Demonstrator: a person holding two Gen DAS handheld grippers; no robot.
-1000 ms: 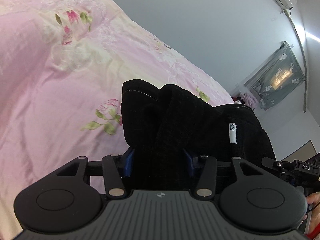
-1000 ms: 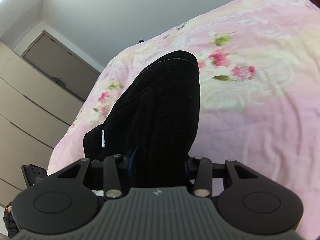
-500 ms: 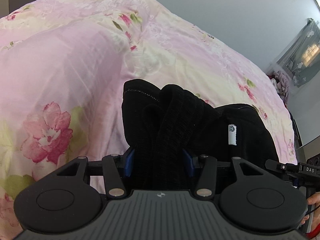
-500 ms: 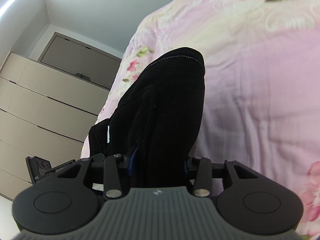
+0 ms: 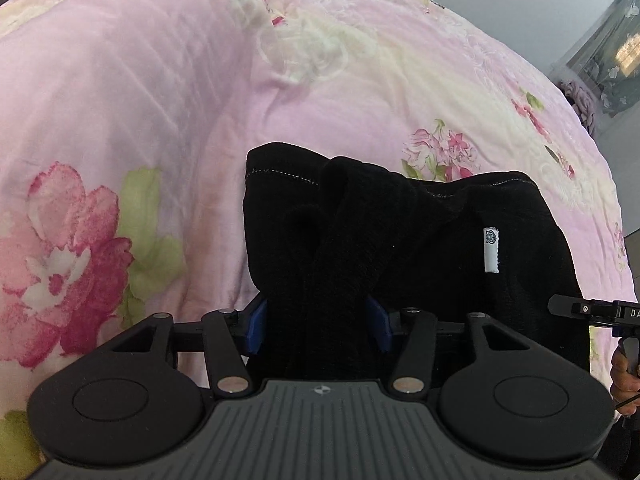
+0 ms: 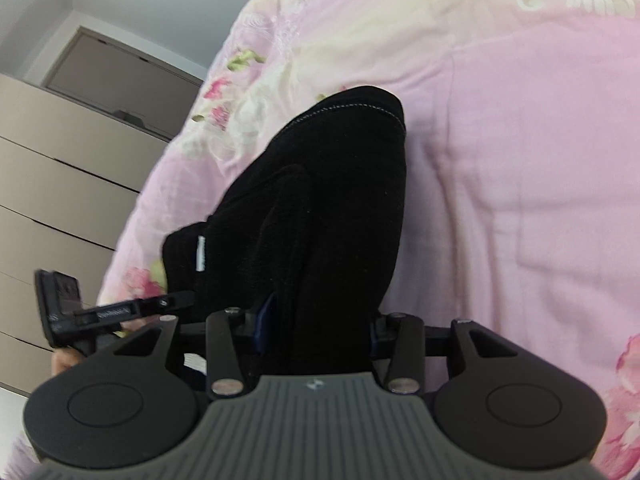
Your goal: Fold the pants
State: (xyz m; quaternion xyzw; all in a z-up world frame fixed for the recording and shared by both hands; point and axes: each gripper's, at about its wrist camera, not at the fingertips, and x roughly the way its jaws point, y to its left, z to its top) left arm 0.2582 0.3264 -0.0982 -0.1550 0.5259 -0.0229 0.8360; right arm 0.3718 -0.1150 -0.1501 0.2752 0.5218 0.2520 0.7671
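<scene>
1. Hand-held gripper on the left [image 5: 318, 322] is clamped on the bunched black fleece pants [image 5: 400, 240]; the right hand-held gripper [image 6: 320, 330] likewise. Both have just eased wider, cloth still between them.
2. Both have sunk toward the pink floral quilt on the bed [image 5: 160, 120], so I judge laying-down is near.
3. Open quilt lies ahead; the drawer unit [image 6: 60, 184] stands well apart.

Open pink quilt [image 5: 160, 120] lies around the bunched black pants [image 5: 360, 240].
</scene>
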